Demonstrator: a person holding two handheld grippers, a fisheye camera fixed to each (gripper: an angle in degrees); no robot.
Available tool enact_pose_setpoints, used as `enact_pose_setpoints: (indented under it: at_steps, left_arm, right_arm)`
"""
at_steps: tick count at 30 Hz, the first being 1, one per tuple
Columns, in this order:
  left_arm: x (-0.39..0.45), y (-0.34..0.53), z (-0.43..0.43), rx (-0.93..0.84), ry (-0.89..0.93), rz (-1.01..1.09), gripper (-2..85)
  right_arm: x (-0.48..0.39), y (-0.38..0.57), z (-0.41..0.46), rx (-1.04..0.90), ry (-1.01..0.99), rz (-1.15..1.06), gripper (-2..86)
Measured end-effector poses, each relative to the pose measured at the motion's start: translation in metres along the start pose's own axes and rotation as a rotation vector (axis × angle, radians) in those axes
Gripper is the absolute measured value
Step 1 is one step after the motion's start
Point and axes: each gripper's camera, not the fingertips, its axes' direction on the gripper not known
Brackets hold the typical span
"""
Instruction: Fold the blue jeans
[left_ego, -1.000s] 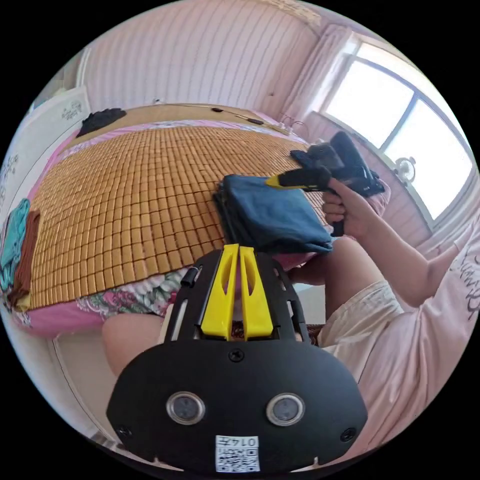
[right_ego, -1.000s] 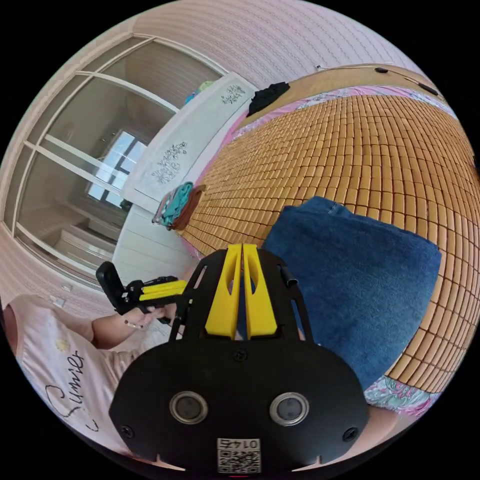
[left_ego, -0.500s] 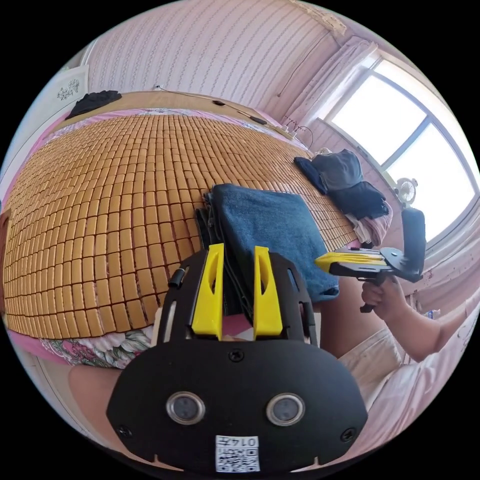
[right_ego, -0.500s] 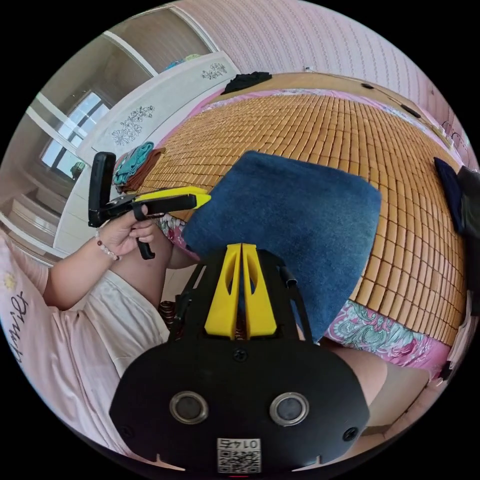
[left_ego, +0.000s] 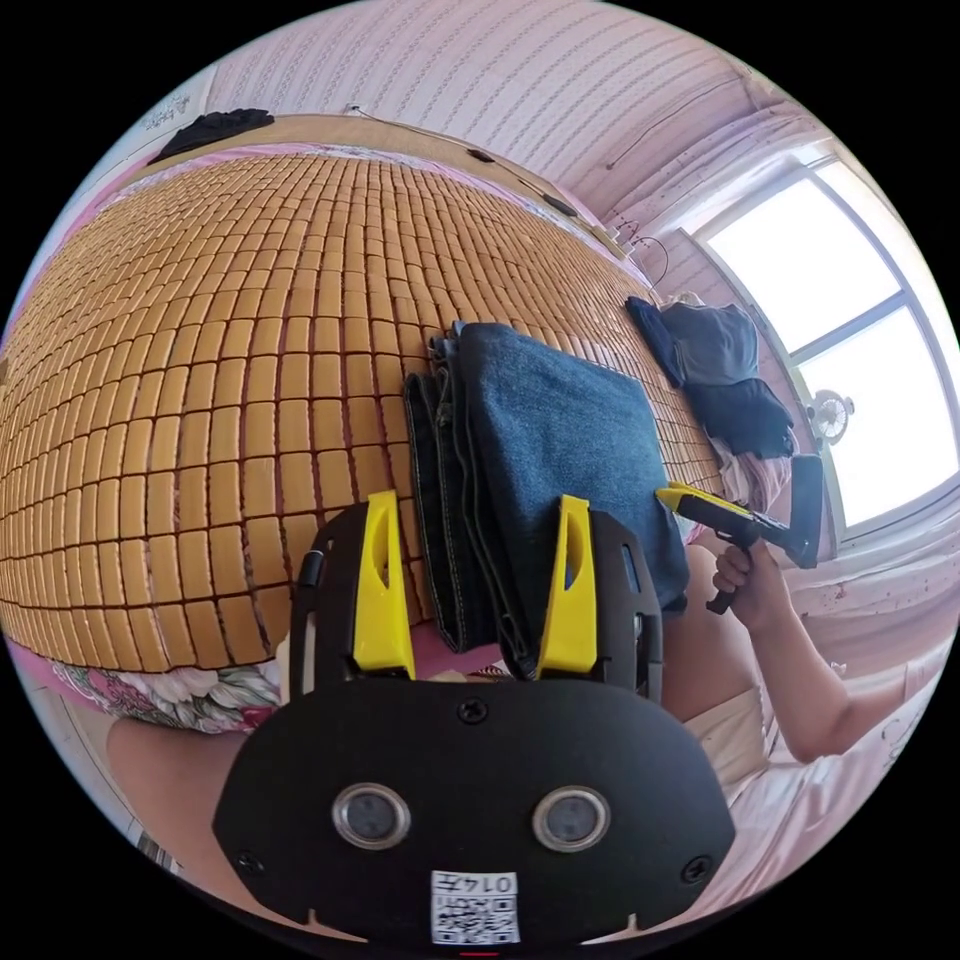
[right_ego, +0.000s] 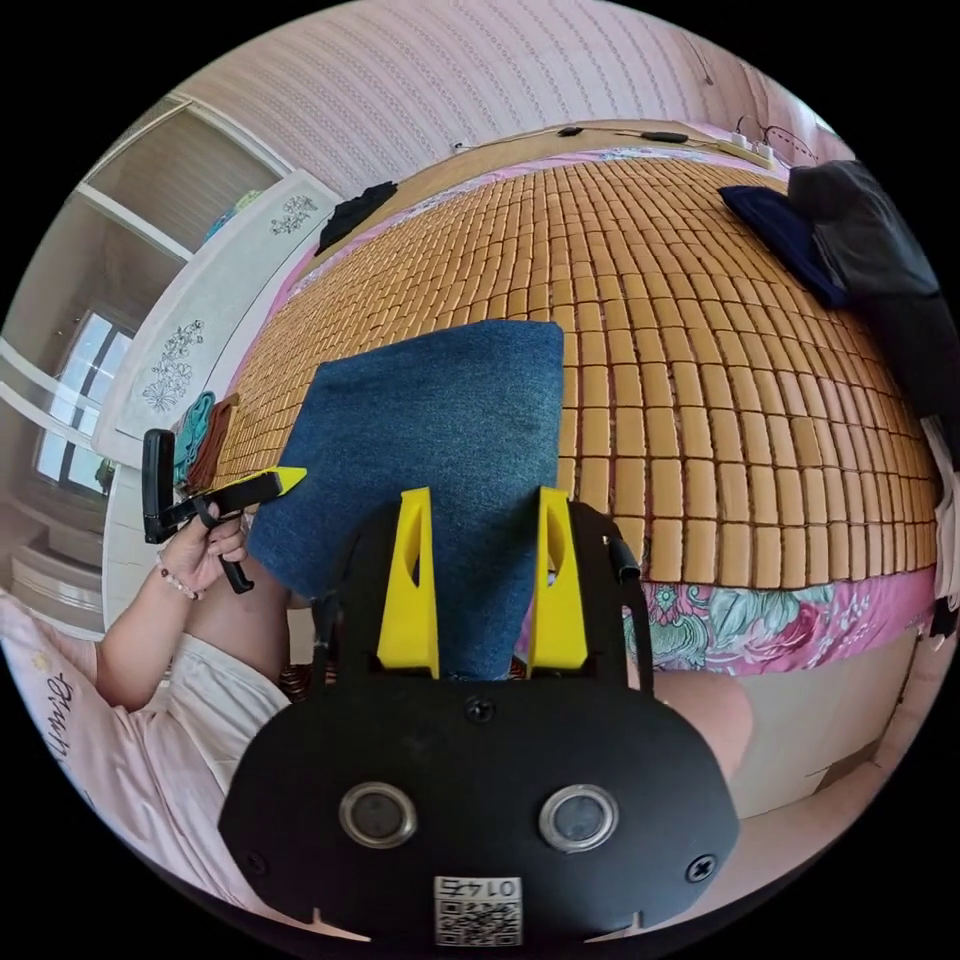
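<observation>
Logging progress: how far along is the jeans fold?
Done: the blue jeans lie in a compact folded stack near the bamboo mat's front edge. In hand: nothing; left gripper and right gripper are open at the stack. Left: possibly only moving it away.

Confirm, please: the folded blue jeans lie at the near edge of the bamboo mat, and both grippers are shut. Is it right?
Not quite. The folded blue jeans do lie at the near edge of the bamboo mat, but both grippers are open: the left gripper in the left gripper view, the right gripper in the right gripper view.
</observation>
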Motion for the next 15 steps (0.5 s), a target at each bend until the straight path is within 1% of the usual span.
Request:
enact_pose_setpoints:
  at_steps: [2,3,4,5,6,7,9,11,13,15]
  left_arm:
    - [-0.002,0.001,0.001,-0.005,-0.004,0.005,20.2]
    - [-0.003,0.001,0.001,-0.006,-0.004,0.006,19.6]
    - [-0.003,0.002,0.002,-0.015,0.033,0.017,18.3]
    - [-0.006,0.003,0.004,-0.026,0.064,-0.005,17.0]
    - [-0.007,0.004,0.005,-0.025,0.062,-0.008,17.1]
    - [-0.009,0.006,0.006,-0.021,0.052,-0.003,17.3]
    - [-0.012,0.008,0.006,-0.020,0.051,-0.009,17.7]
    - [-0.017,0.010,0.007,-0.027,0.062,-0.006,17.5]
    - [-0.021,0.011,0.009,-0.031,0.082,-0.004,17.1]
    - [-0.024,0.014,0.009,-0.028,0.087,-0.002,16.6]
  right_arm:
    - [0.006,-0.003,-0.011,0.010,0.009,0.001,9.3]
    - [0.013,-0.003,-0.016,0.049,-0.039,0.030,8.4]
    - [0.017,-0.004,-0.016,0.050,-0.069,0.047,9.1]
    - [0.022,-0.007,-0.010,0.008,-0.124,0.062,10.5]
    - [0.022,-0.008,-0.007,-0.007,-0.139,0.053,11.1]
    - [0.020,-0.008,-0.009,0.009,-0.124,0.046,11.4]
    - [0.008,-0.010,-0.014,-0.001,-0.032,-0.009,11.8]
    - [0.004,-0.013,-0.017,-0.006,0.016,0.007,12.6]
    - [0.007,-0.014,-0.015,-0.014,-0.012,0.020,13.2]
    - [0.014,-0.014,-0.015,0.010,-0.086,0.038,12.8]
